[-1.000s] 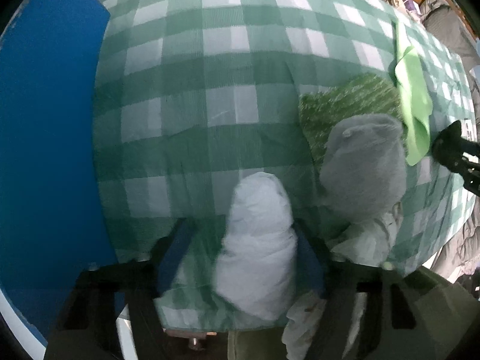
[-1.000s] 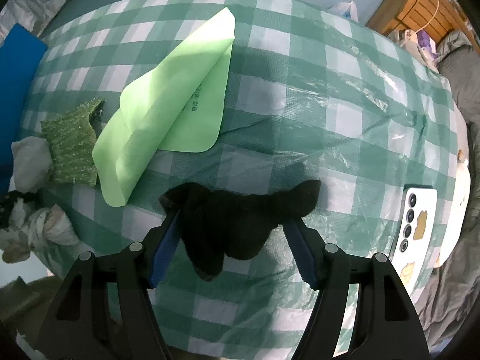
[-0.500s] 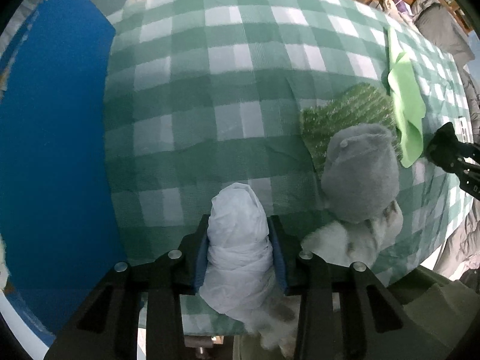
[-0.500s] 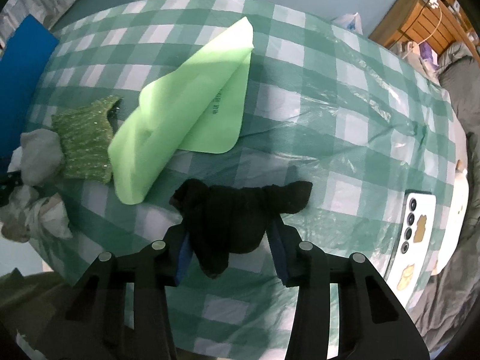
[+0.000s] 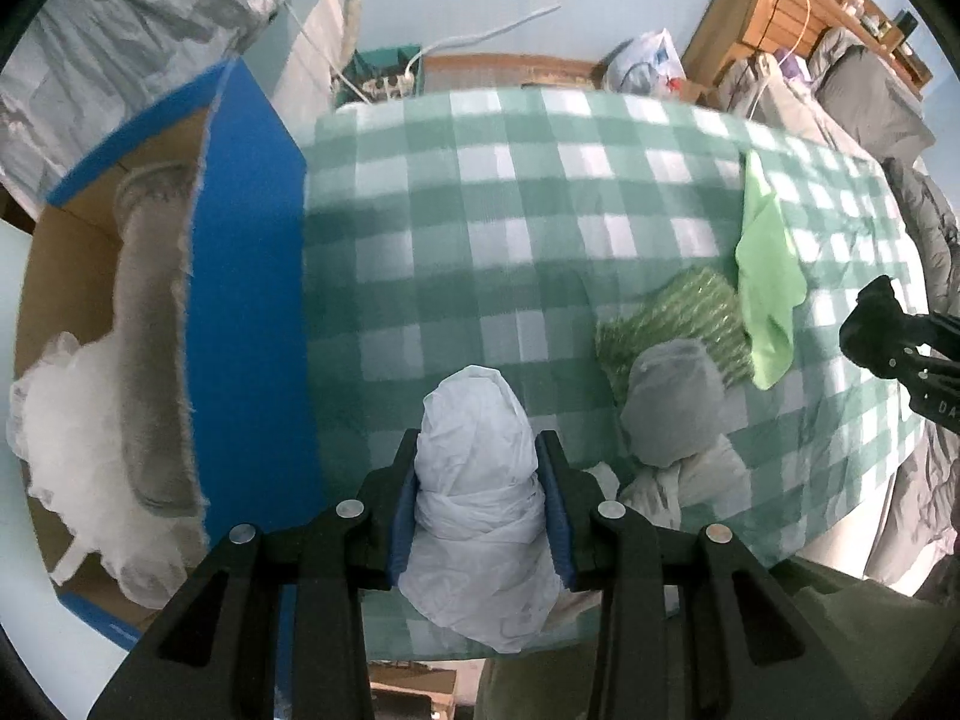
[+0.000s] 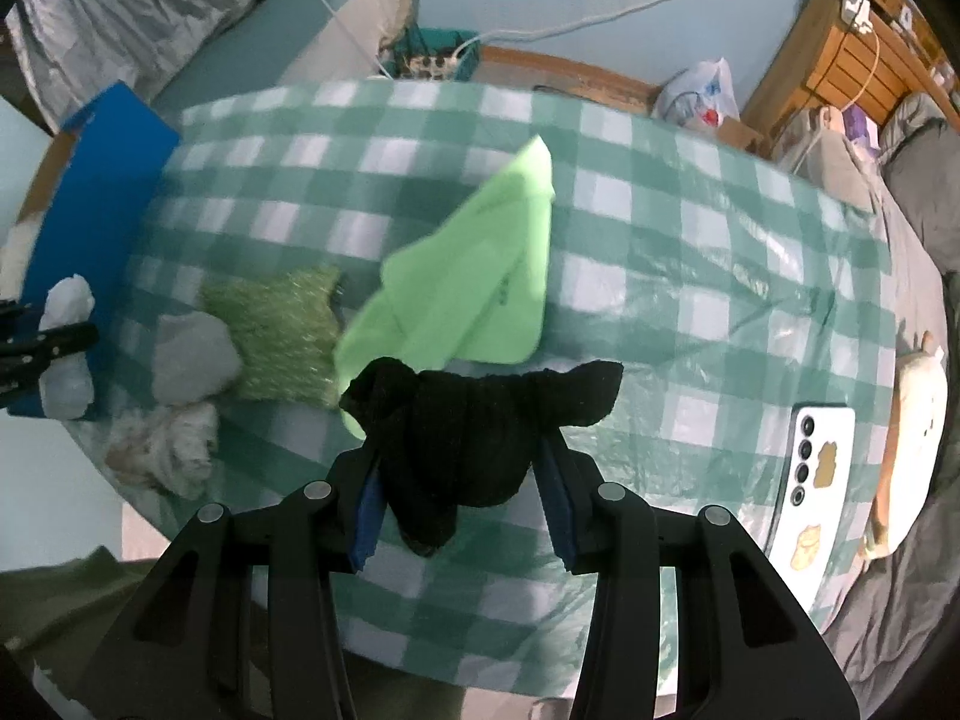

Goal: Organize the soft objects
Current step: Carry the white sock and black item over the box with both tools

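Note:
My left gripper [image 5: 478, 516] is shut on a crumpled white plastic bag [image 5: 477, 480], lifted above the near edge of the green checked table [image 5: 480, 210]. My right gripper [image 6: 459, 498] is shut on a black sock [image 6: 474, 420], also raised off the table; it shows at the right edge of the left wrist view as the black sock [image 5: 873, 324]. Left on the cloth are a light green cloth [image 6: 474, 300], a green knitted piece [image 6: 282, 336], a grey soft bundle [image 6: 192, 360] and a white rag [image 6: 174, 444].
A blue-sided cardboard box [image 5: 240, 300] stands off the table's left end, with white fluff [image 5: 78, 444] and a grey furry item [image 5: 150, 330] inside. A white phone [image 6: 816, 474] lies at the table's right, a plush toy [image 6: 918, 432] beyond it.
Both grippers closed, the left on the white bag and the right on the black sock, then rose. The box and the room's far wall came into view.

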Available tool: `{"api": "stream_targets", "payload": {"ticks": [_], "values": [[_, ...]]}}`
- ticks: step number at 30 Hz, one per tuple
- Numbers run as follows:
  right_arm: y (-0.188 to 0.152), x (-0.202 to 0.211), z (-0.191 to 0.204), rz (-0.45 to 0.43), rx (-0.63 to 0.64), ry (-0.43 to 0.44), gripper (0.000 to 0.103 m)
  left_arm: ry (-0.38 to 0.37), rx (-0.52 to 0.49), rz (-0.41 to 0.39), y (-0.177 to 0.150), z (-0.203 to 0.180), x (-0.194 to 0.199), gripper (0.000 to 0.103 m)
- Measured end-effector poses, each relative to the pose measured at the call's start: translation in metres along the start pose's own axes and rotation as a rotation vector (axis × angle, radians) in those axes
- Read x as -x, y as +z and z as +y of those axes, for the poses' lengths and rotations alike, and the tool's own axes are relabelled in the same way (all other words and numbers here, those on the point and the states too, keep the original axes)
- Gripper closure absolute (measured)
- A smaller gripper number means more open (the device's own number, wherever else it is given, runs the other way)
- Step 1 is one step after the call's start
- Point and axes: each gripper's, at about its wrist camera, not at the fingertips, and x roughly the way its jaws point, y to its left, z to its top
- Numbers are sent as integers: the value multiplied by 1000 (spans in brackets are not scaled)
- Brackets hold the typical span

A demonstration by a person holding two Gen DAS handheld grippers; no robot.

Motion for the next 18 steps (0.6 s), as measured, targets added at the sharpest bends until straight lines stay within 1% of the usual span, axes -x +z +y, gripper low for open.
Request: {"api": "stream_targets", "payload": {"ticks": [7,18], "values": [[17,17,11,-41,23,36,60,-13,6,-51,3,5,22,66],[44,50,51,-99,92,79,60,-6,-1,-128,7,8,60,66]]}}
